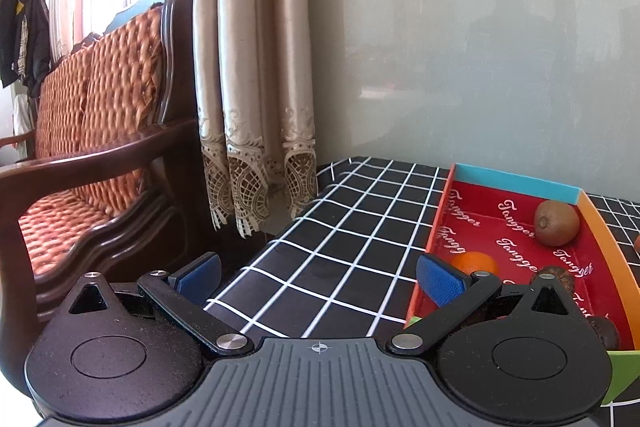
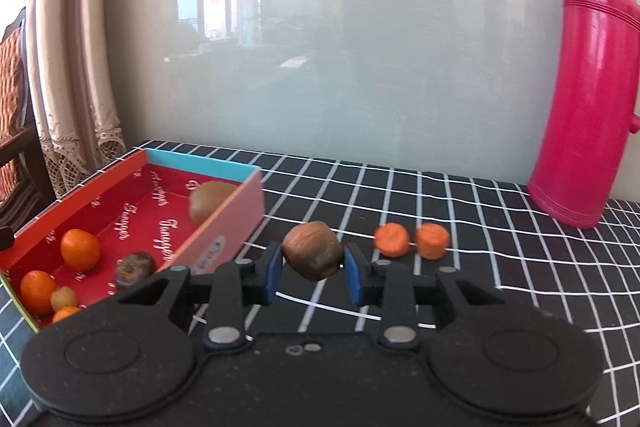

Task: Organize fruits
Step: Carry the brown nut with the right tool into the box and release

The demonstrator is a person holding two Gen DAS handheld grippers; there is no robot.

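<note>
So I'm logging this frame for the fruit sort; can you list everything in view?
tray: one, red inside, table's left
kiwi: one, brown, tray's far end
oranges: at least three, orange, tray's near end
dark fruit: one, brown, in tray
held fruit: one, brown, between the right tongs' pads
orange pieces: two, on tablecloth
flask: one, pink, far right
tablecloth: black, white grid
chair: one, wooden, left
curtain: beige
left tongs: open, empty
right tongs: shut on fruit
</note>
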